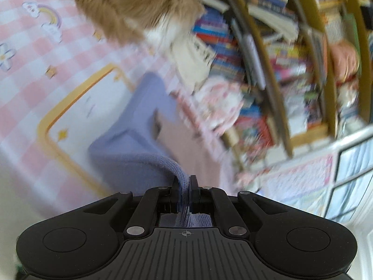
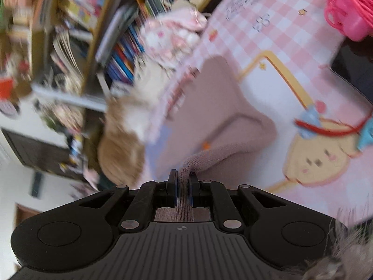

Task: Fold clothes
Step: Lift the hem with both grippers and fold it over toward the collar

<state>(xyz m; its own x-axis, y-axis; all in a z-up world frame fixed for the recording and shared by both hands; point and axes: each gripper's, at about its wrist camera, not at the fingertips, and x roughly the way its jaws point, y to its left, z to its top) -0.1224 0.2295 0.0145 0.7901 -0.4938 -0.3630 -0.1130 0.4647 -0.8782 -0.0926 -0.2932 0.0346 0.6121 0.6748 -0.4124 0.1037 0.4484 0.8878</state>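
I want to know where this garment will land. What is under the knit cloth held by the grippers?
Under the knit cloth lies the pink checked mat with its yellow-bordered panel. Both the left gripper and right gripper pinch it. What the cloth covers cannot be seen.

A knit garment [image 1: 130, 144] is being held over a tablecloth [image 1: 28, 74], between the left gripper [image 1: 184, 184] and right gripper [image 2: 183, 182], with bookshelves [image 1: 279, 70] behind.

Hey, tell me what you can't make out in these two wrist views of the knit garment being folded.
1. Left wrist view: the blue knit is smeared by motion blur, so its garment type is unclear.
2. Right wrist view: the pink knit is likewise blurred; one garment or two, unclear.
3. Both views: bookshelf titles are blurred.
4. The furry brown item is cut off by the top edge.
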